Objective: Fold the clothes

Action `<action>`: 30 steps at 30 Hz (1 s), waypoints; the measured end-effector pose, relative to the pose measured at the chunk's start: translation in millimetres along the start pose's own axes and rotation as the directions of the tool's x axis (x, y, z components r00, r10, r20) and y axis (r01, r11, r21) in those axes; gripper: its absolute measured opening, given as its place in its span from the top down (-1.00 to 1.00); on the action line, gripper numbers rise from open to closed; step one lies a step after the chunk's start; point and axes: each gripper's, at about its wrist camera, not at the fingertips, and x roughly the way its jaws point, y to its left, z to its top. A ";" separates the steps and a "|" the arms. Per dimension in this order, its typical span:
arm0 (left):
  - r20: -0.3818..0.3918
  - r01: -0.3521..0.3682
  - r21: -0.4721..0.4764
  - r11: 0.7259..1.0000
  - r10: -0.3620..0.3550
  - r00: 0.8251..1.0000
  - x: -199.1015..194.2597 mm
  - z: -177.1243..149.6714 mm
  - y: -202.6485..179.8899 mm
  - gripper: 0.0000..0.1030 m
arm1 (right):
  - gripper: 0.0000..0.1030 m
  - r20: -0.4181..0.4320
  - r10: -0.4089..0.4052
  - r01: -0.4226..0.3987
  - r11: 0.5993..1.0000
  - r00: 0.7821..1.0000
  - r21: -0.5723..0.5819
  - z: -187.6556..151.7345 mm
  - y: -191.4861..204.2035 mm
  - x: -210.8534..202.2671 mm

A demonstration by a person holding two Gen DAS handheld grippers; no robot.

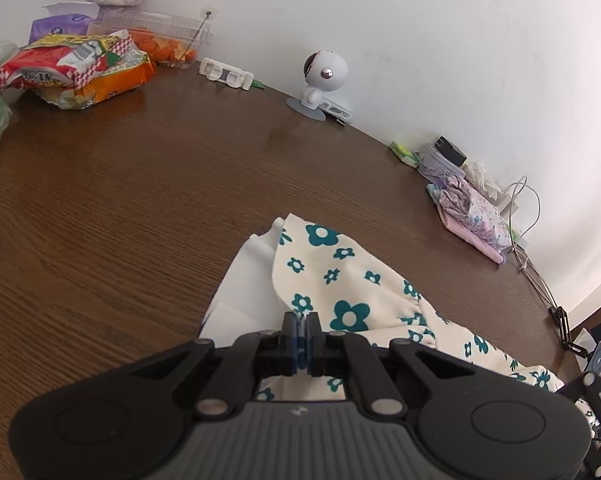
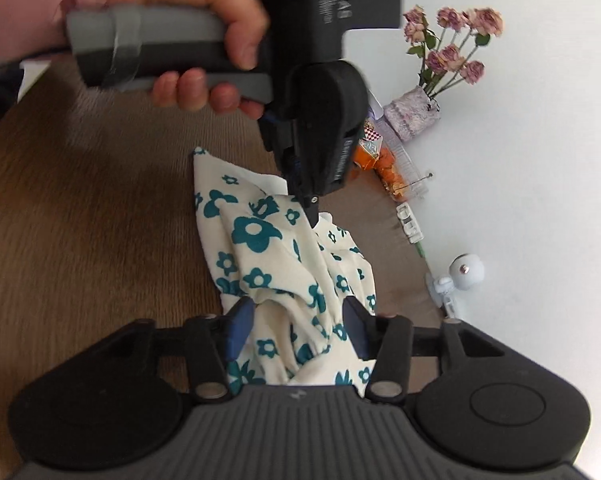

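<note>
Leftmost, snack packets (image 1: pixel 76 68) piled at the far edge of the wooden table (image 1: pixel 100 208), then a small white round-headed figure (image 1: pixel 322 76) against the wall. Nearer, cream garment with teal flowers (image 1: pixel 340 280) rumpled on the tabletop, pinched at one edge by left gripper (image 1: pixel 301 322), jaws nearly together on the cloth. Farther right, folded pink floral clothes (image 1: pixel 470 216). Right gripper (image 2: pixel 298 316) half spread, pads astride bunched fabric, not pressing. Left hand (image 2: pixel 188 40) wrapped around its grey handle.
</note>
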 end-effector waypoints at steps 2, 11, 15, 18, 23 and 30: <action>0.041 -0.036 -0.010 0.999 0.036 0.999 -8.1 1.0 0.4 0.59 | -0.01 0.021 0.046 -0.049 0.987 0.999 0.150 -4.9 -23.6 -18.6; 0.157 -0.016 0.232 0.973 -0.021 0.987 -32.1 3.9 -74.0 0.16 | 0.29 -0.153 0.001 0.103 0.736 0.988 0.669 -122.2 -113.3 -83.1; 0.033 0.091 0.338 0.937 -0.109 0.993 -9.3 -12.9 -125.1 0.17 | 0.32 -0.165 0.028 0.098 0.706 0.986 0.701 -159.4 -102.1 -104.3; -0.040 0.106 0.401 0.910 -0.098 0.994 10.9 -31.3 -148.3 0.25 | 0.21 -0.194 0.030 0.100 0.774 0.981 0.625 -163.8 -85.8 -107.9; -0.083 0.022 0.368 0.929 0.010 0.996 32.5 -44.1 -132.8 0.62 | 0.97 -0.269 0.073 0.073 0.866 0.960 0.494 -159.5 -73.2 -92.9; -0.092 0.026 0.301 0.953 0.002 0.996 38.3 -37.0 -105.1 0.86 | 0.98 -0.280 0.083 0.022 0.936 0.957 0.350 -167.4 -58.1 -113.7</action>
